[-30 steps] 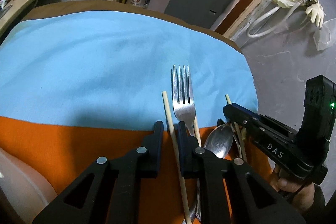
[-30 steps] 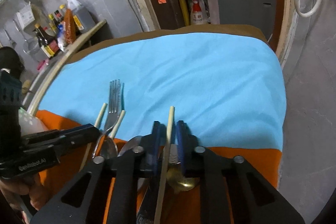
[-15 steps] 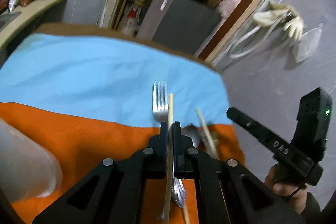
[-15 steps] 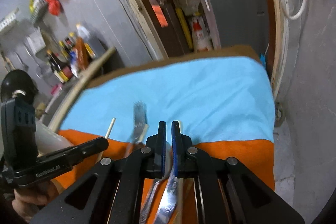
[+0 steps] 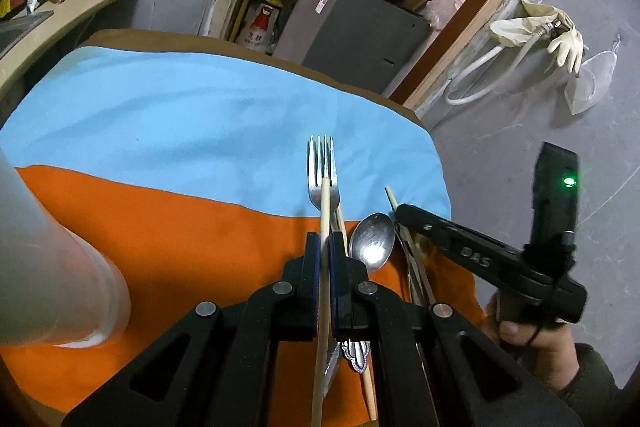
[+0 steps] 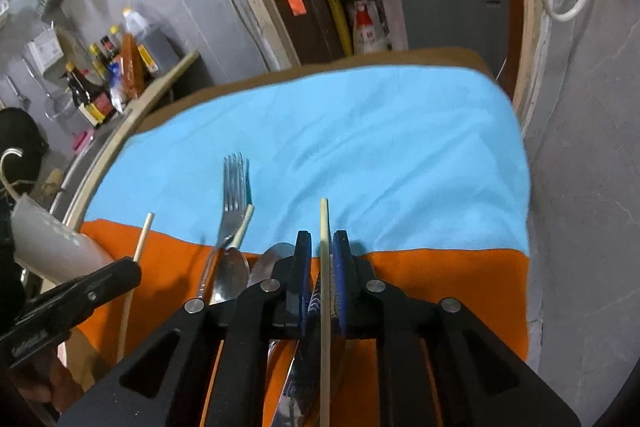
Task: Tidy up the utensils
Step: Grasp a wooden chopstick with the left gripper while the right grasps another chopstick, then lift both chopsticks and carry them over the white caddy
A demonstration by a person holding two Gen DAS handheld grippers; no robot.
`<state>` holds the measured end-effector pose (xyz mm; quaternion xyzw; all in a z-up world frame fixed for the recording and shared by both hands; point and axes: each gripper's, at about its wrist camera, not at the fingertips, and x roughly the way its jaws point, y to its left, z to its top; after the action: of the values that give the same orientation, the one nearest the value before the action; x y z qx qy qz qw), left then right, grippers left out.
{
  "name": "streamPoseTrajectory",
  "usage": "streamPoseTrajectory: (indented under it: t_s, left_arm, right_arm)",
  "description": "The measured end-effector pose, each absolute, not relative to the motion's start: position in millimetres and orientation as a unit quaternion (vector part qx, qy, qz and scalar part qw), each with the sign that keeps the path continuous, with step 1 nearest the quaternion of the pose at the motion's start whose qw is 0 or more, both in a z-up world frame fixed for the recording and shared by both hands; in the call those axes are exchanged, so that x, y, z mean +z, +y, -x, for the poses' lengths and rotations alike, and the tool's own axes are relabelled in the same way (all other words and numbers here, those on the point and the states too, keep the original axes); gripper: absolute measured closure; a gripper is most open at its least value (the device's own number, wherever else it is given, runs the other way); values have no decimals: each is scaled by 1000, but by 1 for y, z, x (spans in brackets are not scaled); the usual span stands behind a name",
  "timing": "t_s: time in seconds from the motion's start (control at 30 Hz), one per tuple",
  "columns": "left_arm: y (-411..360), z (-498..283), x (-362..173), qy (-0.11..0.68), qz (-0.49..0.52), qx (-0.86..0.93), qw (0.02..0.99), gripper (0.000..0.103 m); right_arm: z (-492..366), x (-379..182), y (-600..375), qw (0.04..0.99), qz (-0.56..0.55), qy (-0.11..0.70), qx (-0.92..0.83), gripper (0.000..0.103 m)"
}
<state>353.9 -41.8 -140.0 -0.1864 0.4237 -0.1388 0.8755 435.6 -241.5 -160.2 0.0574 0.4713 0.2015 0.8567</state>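
My left gripper [image 5: 325, 247] is shut on a pale wooden chopstick [image 5: 325, 211], held above the orange cloth. It also shows in the right wrist view [image 6: 138, 251]. Under it lie a steel fork [image 5: 322, 163], a spoon [image 5: 372, 239] and another chopstick [image 5: 394, 205]. My right gripper [image 6: 322, 247] straddles a second chopstick [image 6: 324, 223]; a narrow gap shows on each side of it, so I cannot tell if the jaws grip it. The fork [image 6: 234, 187] and spoons [image 6: 232, 275] lie to its left.
A translucent white cup [image 5: 48, 267] stands at the left on the orange cloth [image 5: 160, 227], also in the right wrist view [image 6: 44, 243]. A blue cloth [image 6: 360, 147] covers the far table. A counter with bottles [image 6: 92, 95] stands at the left.
My left gripper closed on the chopstick and lifted it off the cloth. My right gripper narrowed around its chopstick; both cameras tilted up and back.
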Motion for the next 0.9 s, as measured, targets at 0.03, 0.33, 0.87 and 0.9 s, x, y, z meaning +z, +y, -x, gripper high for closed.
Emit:
streamPoseTrajectory:
  t_s: [0.03, 0.33, 0.87, 0.9]
  left_arm:
    - [-42, -354, -140, 423, 186, -139, 876, 101]
    - [-44, -359, -143, 426, 190, -142, 873, 101]
    - [-40, -328, -91, 330, 197, -176, 906, 101]
    - [-38, -324, -85, 321, 197, -177, 909, 101]
  right_arm:
    - [-438, -163, -240, 854, -55, 476, 203, 92]
    - [-447, -165, -222, 853, 21, 484, 193, 95]
    - [-390, -100, -273, 896, -163, 331, 248, 100]
    - [-384, -91, -271, 902, -160, 314, 250, 100]
